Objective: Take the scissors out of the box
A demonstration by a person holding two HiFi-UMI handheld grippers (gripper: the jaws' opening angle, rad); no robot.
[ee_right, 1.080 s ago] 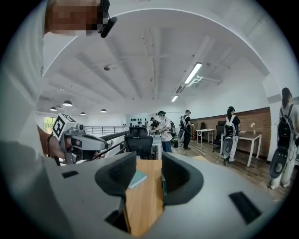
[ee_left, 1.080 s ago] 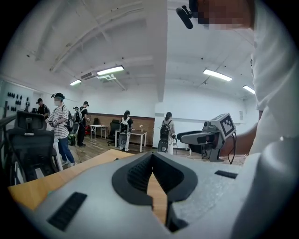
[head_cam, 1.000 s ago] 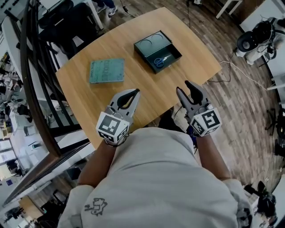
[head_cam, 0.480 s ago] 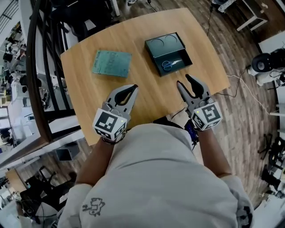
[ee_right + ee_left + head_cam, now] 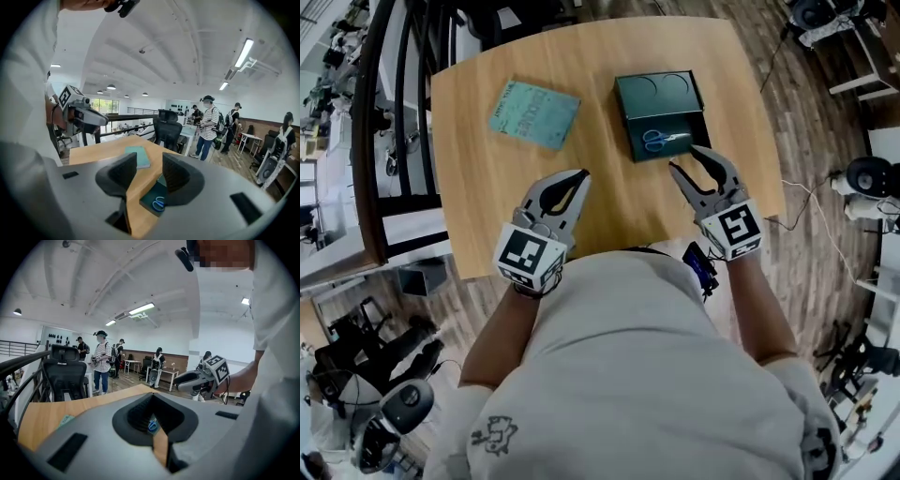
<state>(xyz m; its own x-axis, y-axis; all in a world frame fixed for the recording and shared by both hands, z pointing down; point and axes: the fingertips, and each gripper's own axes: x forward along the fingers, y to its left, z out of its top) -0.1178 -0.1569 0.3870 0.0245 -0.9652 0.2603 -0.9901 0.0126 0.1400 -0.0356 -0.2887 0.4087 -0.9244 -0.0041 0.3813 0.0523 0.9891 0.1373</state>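
Wooden table [image 5: 609, 211], scissors [image 5: 664, 140] in dark box [image 5: 628, 122], left hand-held gripper [image 5: 581, 175] closed, right hand-held gripper [image 5: 684, 157] parted.

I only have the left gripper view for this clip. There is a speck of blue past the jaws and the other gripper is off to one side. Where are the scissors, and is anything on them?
Observer: In the head view the scissors lie in the box, at its end nearer the person. Nothing touches them.
Operator: How close is the right gripper?
Observer: In the head view the right gripper has its tips at that near edge of the box, just short of the scissors.
Operator: Is it ready to grasp?
Observer: The right gripper view shows its jaws apart with nothing between them.
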